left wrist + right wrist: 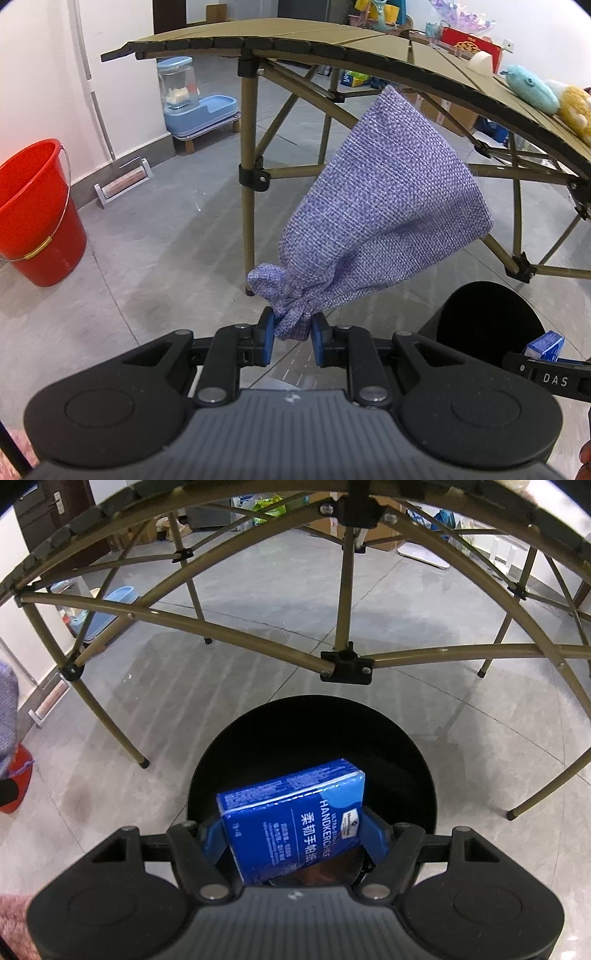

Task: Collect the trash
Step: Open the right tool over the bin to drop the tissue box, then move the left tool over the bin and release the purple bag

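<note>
My left gripper (292, 334) is shut on the tied neck of a purple woven pouch (384, 206), which hangs out ahead of the fingers above the floor. Low at the right of that view stands a black round bin (487, 317). My right gripper (291, 834) is shut on a blue handkerchief tissue pack (291, 819), holding it over the dark mouth of the black bin (399, 749). The same tissue pack (546, 345) and the right gripper's finger peek in at the right edge of the left wrist view. An edge of the purple pouch (7, 716) shows at the far left of the right wrist view.
A folding camp table (332, 37) with olive legs (343, 602) stands just beyond the bin; plush toys (532, 88) and boxes lie on its top. A red bucket (37, 214) sits on the grey tiled floor at the left, with a blue pet water dispenser (192, 103) by the wall.
</note>
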{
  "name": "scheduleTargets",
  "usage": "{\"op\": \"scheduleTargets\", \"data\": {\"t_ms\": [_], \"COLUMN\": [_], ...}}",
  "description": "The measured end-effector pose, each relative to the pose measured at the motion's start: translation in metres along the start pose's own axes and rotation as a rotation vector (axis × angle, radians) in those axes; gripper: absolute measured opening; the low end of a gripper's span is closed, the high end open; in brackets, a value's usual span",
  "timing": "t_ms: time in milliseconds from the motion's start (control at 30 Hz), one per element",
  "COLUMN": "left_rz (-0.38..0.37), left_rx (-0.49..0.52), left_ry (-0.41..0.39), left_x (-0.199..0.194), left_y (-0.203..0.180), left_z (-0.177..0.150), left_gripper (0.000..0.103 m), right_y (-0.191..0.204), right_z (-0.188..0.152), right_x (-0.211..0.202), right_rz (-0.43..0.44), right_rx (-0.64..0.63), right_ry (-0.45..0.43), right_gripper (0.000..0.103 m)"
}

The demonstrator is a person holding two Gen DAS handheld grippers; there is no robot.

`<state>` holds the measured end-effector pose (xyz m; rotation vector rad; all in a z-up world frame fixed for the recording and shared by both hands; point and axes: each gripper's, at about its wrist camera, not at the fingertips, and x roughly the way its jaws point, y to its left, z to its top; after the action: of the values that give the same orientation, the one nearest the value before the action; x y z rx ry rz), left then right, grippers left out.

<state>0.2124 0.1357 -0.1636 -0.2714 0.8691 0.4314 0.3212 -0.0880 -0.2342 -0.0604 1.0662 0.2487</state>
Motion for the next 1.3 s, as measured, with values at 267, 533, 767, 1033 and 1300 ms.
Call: {"op": "scheduleTargets", "data": {"t_ms": [267,533,767,1033,1300], "left_rz": [0.013,0.005,-0.012,-0.018,-0.030], "left_rx": [-0.016,-0.023,-0.015,-0.005,0.008], "left_ry": [0.016,0.028,0.032,0.033,0.032], "left_x": [0.010,0.012,0.012,0.011,0.013], "left_y": [0.001,0.001,0.002,0.000,-0.001], "left_z": [0.004,0.005,0.006,0.005,0.005], "left_gripper": [0.020,0.020,0.020,0.020,0.020], "right_y": [-0.007,0.000,-0.007,-0.009,-0.013], "right_z": [0.002,0.004,0.006,0.005,0.005], "right_x": [0.022,0.031,0.032,0.029,0.021], "right_rz": [-0.022,-0.028,-0.046,-0.068,-0.071], "right_rx": [0.047,0.044,0.064,0.080,0.079], "right_ry": [0.035,0.052,0.052,0.044,0.029], "right_gripper": [0.071,0.071,0.099,0.103,0.103]}}
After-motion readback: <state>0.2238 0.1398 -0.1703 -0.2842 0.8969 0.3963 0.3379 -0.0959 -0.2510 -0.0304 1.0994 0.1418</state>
